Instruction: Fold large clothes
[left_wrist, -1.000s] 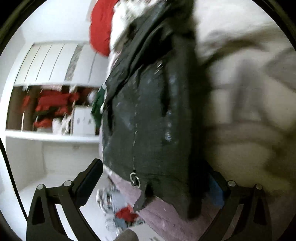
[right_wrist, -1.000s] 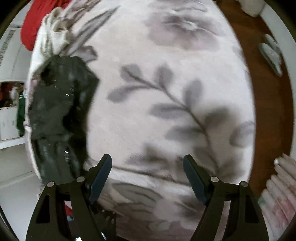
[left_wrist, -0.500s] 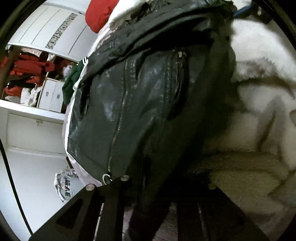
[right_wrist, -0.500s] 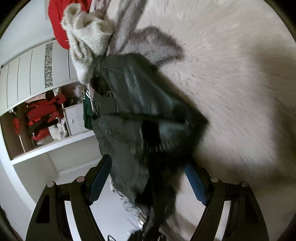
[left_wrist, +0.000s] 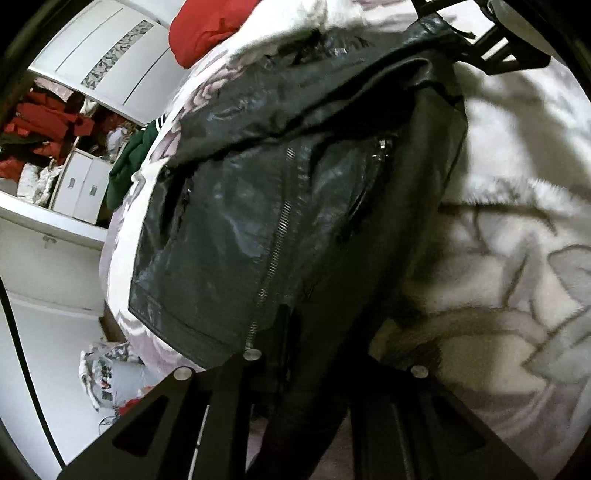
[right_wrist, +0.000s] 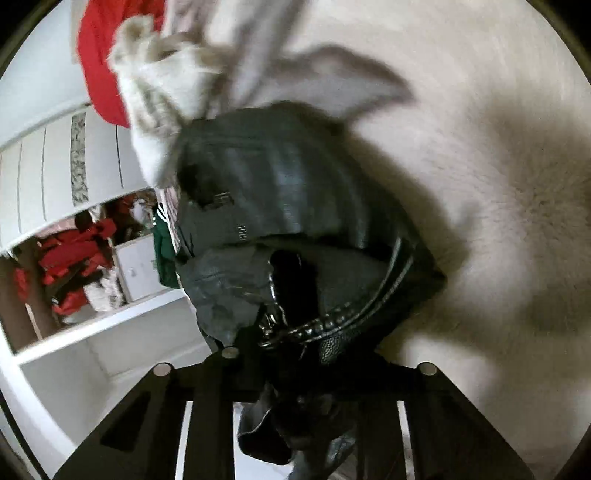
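A black leather jacket (left_wrist: 258, 206) with silver zippers lies on a pale floral blanket (left_wrist: 517, 258). My left gripper (left_wrist: 325, 373) is shut on the jacket's lower hem beside the main zipper. In the right wrist view the same black jacket (right_wrist: 280, 199) is bunched up, and my right gripper (right_wrist: 317, 365) is shut on its zippered collar edge. The other gripper's black frame (left_wrist: 491, 44) shows at the top of the left wrist view, at the jacket's far end.
A red garment (left_wrist: 203, 29) and a cream knit (right_wrist: 159, 96) lie beyond the jacket. A green garment (left_wrist: 129, 166) hangs at the blanket's edge. White shelves (left_wrist: 55, 221) with red clothes stand at left. Clothes lie on the floor (left_wrist: 110, 373).
Both grippers moved onto the jacket and closed on it: the left on the hem, the right on the collar edge. The jacket is now gathered between them.
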